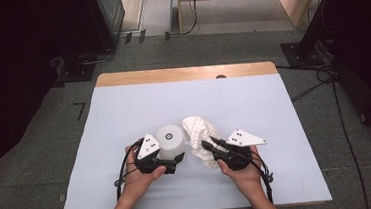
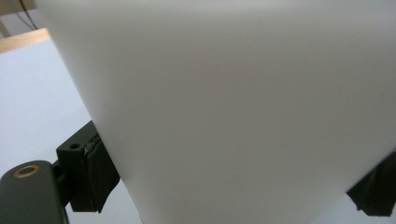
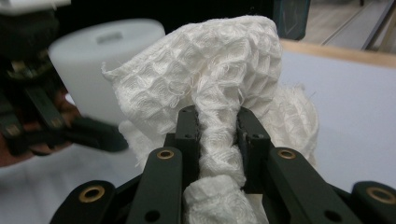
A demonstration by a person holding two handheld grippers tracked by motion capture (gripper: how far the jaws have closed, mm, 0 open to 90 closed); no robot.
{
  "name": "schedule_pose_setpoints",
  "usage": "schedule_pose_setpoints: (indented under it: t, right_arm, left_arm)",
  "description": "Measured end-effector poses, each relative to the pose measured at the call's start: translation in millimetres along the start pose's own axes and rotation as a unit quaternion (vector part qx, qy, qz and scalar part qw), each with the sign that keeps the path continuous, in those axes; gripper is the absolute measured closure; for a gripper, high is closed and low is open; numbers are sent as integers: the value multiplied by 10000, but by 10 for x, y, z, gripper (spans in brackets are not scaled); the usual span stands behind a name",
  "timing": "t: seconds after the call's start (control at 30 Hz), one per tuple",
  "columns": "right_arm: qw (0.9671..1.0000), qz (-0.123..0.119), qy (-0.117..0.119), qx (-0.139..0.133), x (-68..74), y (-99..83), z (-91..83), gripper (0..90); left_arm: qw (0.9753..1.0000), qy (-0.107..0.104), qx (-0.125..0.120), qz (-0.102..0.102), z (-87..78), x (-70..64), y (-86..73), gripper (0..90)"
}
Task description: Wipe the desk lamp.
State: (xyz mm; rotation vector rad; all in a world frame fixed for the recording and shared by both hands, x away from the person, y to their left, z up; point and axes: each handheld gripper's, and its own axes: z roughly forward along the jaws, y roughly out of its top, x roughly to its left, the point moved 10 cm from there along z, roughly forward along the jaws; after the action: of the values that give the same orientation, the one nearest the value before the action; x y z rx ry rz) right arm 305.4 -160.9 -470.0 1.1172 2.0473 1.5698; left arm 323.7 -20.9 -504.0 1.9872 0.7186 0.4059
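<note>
Right tool (image 3: 218, 135) pinches white waffle cloth (image 3: 210, 79) (bunched); left tool (image 1: 170, 163) clamps white cup (image 1: 170, 140).

Tongs (image 1: 208, 145) at white cloth (image 1: 202, 133)

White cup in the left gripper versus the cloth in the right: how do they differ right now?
The white cup is smooth, rigid and cylindrical, standing upside down on the table; the cloth is waffle-textured, soft and crumpled. The left gripper spans the cup's wide wall with its jaws set far apart, while the right gripper pinches a bunched fold of cloth between nearly closed jaws. Both are white and each is gripped.
</note>
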Motion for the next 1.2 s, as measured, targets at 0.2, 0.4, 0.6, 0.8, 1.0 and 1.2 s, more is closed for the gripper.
schedule_pose_setpoints:
  t: [0.2, 0.4, 0.6, 0.8, 1.0, 1.2]
  right_arm:
    - [9990, -248, 50, -379, 135, 298, -201, 743]
    - [9981, -551, 120, -240, 310, 324, -178, 743]
    - [9993, -309, 169, -84, 227, 238, -122, 743]
    - [9999, -104, 29, 83, 68, 135, -80, 744]
    - [9994, 32, -76, 333, -28, 25, -36, 745]
    - [9995, -22, -97, 309, -23, 46, -45, 746]
  left_arm:
    - [9965, 232, 323, 728, 71, -164, -26, 81]
    - [9938, 151, 404, 1029, 107, -304, -22, 81]
    - [9945, -7, 204, 1023, 65, -324, 11, 81]
    - [9946, -6, 165, 1020, 72, -336, 13, 80]
    - [9938, 43, 453, 1015, 132, -334, -58, 80]
    - [9941, 24, 624, 882, 180, -344, -66, 80]
